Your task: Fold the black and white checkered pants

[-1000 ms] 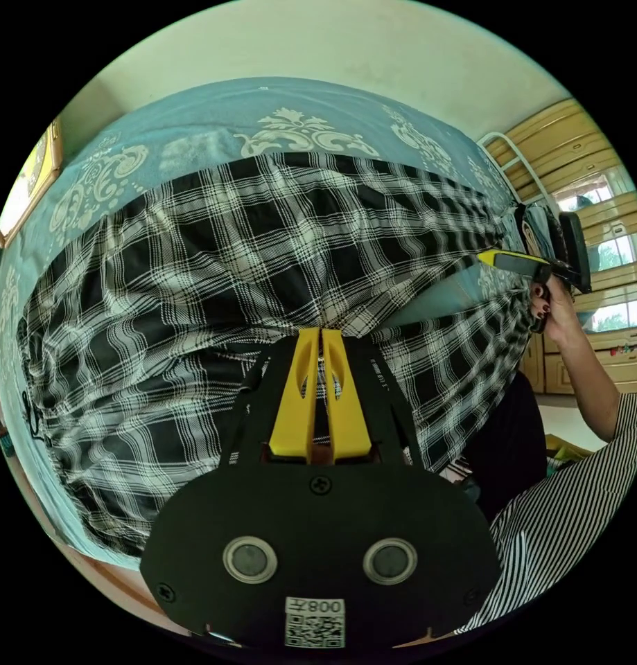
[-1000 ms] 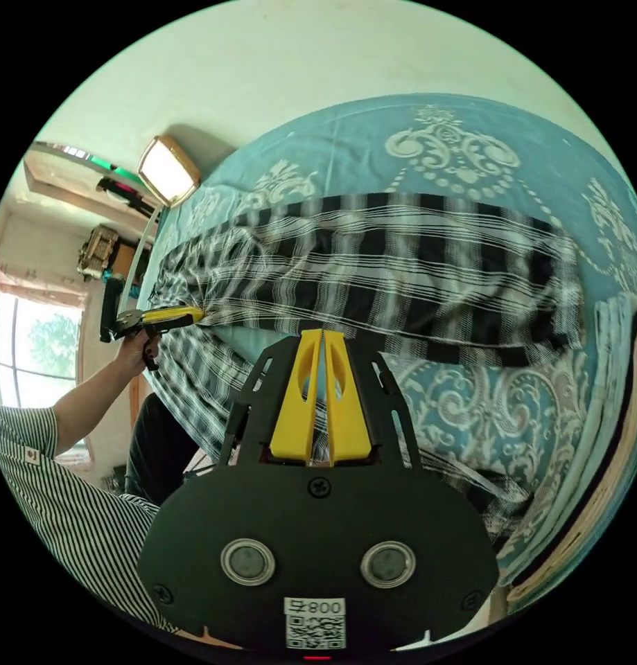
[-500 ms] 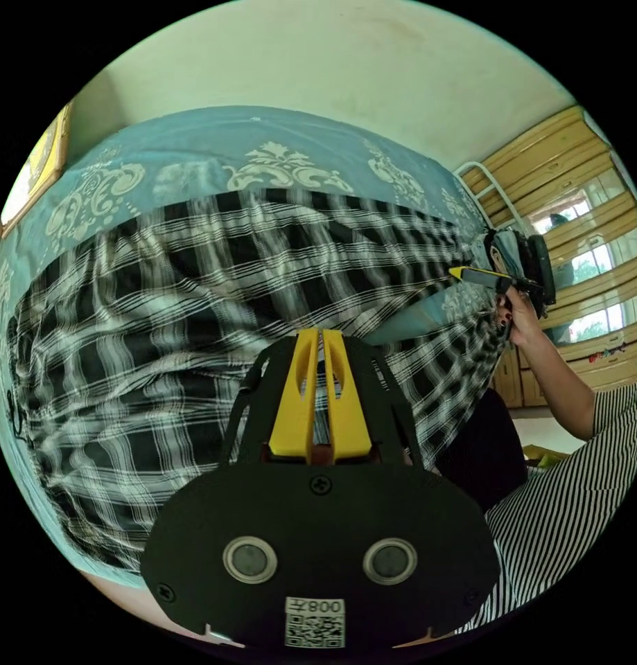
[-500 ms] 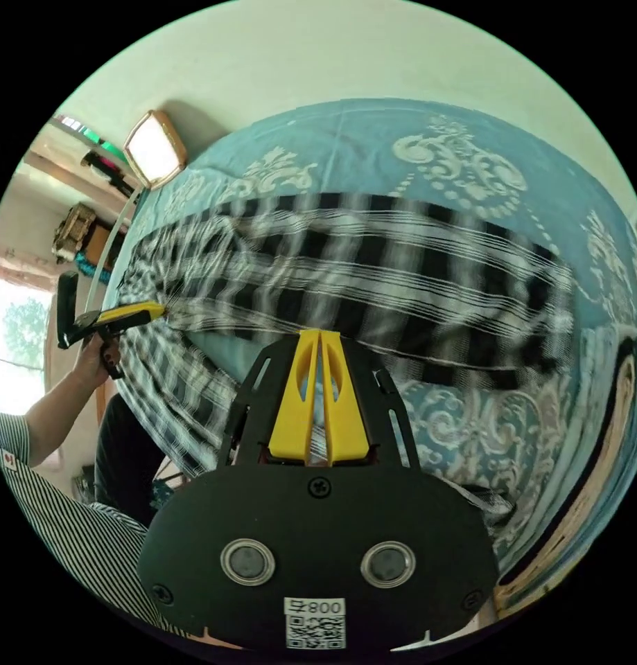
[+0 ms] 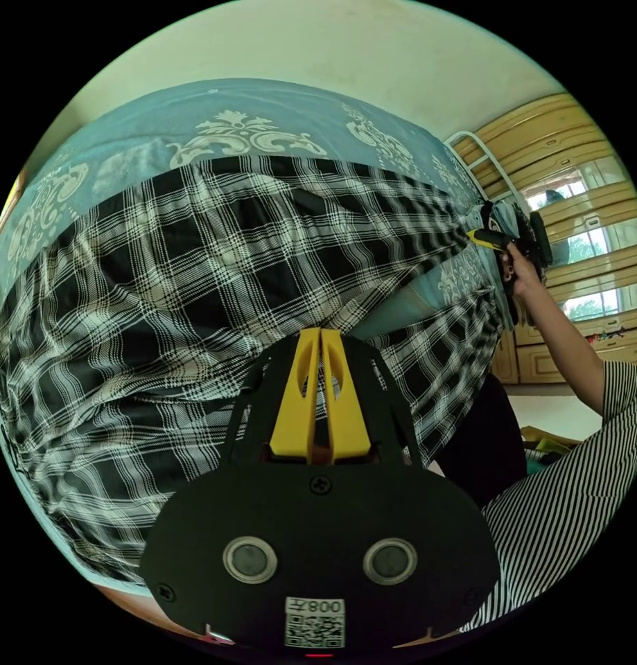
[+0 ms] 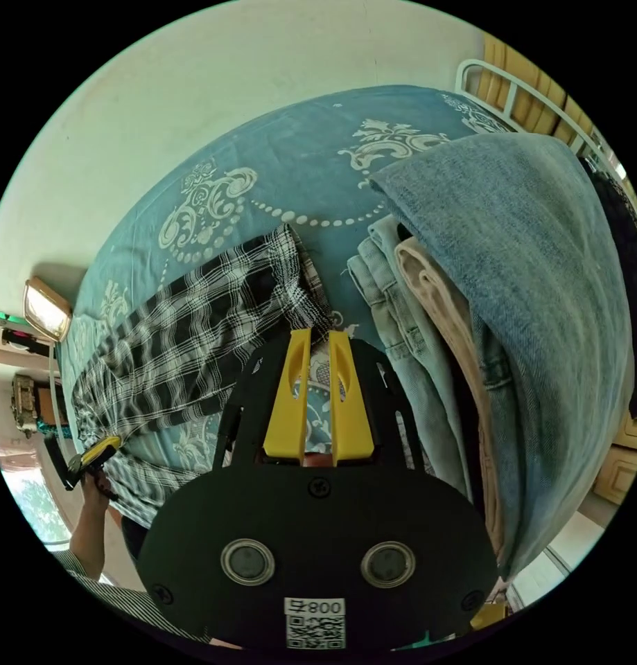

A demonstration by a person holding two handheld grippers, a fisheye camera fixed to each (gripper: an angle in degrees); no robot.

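Black and white checkered pants (image 5: 193, 277): spread on the teal patterned bedsheet (image 5: 124, 149), right at the tips of the left tongs (image 5: 321, 332) and running away beyond them.

Left tongs clenched, a thin dark slit between the jaws, near edge of the pants apparently pinched at the tips. Just past those tips, to their right, a wedge of bare sheet between two parts of the pants.

Right tongs (image 6: 319, 332) released: jaws parted, sheet visible between them, nothing seen gripped. Pants hem just beyond the tip of their left jaw, maybe touching, hard to tell. Just right of the right tongs a stack of folded jeans (image 6: 401, 332), a denim piece (image 6: 526, 277) draped over it. Further off, beyond the stack, a white bed rail (image 6: 512, 90).

From the left tongs' side: a hand (image 5: 519, 270) on the other tool off to the far right, striped sleeve (image 5: 574, 485) nearer, wooden cabinets (image 5: 540, 138) behind.

Risks, judged:
- Edge-only pinch on the left; likely to slip under a hard pull.
- Closing the right tongs here could catch sheet instead of hem, or snag the jeans stack, being so close.
- Legs not aligned; folding now likely to give a skewed, wrinkled fold.
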